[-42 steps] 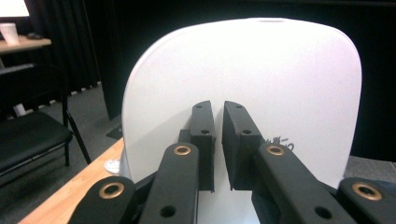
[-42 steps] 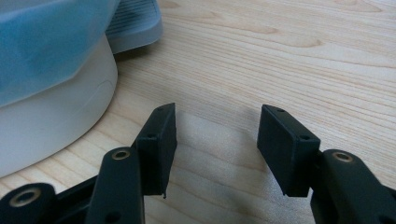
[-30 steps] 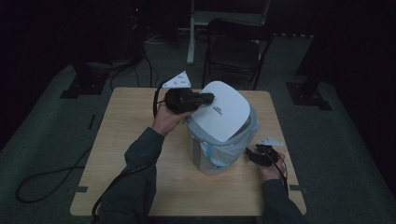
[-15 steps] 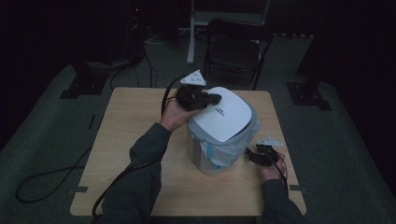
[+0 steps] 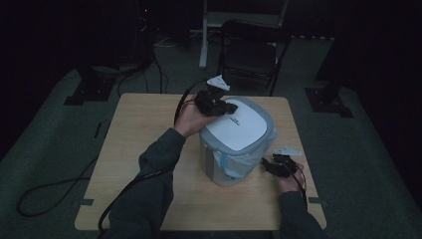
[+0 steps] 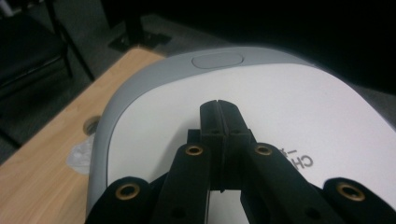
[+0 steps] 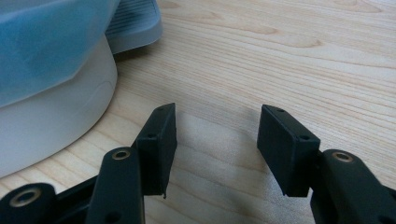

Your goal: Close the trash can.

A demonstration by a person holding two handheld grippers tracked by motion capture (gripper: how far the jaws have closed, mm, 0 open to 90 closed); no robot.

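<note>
One bin (image 5: 238, 144), one table (image 5: 144, 129), one chair (image 5: 251, 50).

Dark studio, tripod bases (image 5: 84, 89), floor cables (image 5: 47, 191)

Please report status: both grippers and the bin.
Left gripper shut, empty, above bin lid. Right gripper open, over table. Nothing blocking.

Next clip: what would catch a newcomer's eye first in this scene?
The white-lidded trash bin with its blue liner, standing mid-table on the lit wooden table in a dark room. The left gripper hovers over the lid's far edge with fingers shut and nothing between them. The right gripper sits low beside the bin's base, open over bare wood.
</note>
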